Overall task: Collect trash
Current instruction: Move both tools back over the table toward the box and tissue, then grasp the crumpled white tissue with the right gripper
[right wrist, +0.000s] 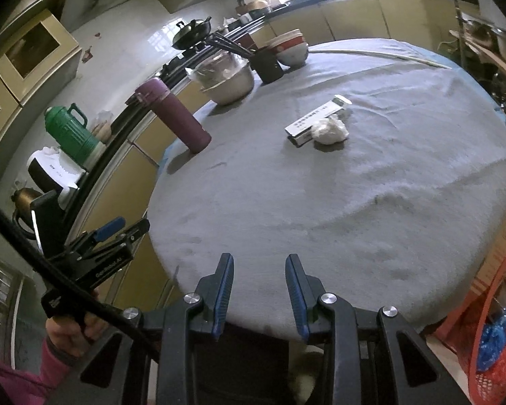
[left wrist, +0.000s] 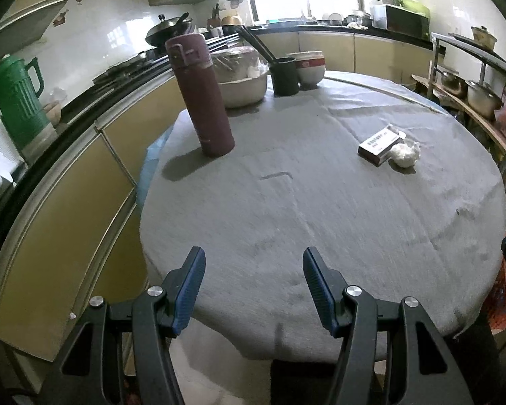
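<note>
Nearest me, my left gripper (left wrist: 254, 260) hangs over the near edge of the grey-clothed table (left wrist: 320, 209), its jaws apart with nothing between them. My right gripper (right wrist: 259, 266) sits there too, jaws set narrower, also gripping nothing. Further back at left stands the maroon flask (left wrist: 202, 94). To its right lie the small box (left wrist: 379, 144) and the crumpled white wad (left wrist: 404, 154), touching. An orange mesh basket (right wrist: 489, 320) sits beside the table, far right.
</note>
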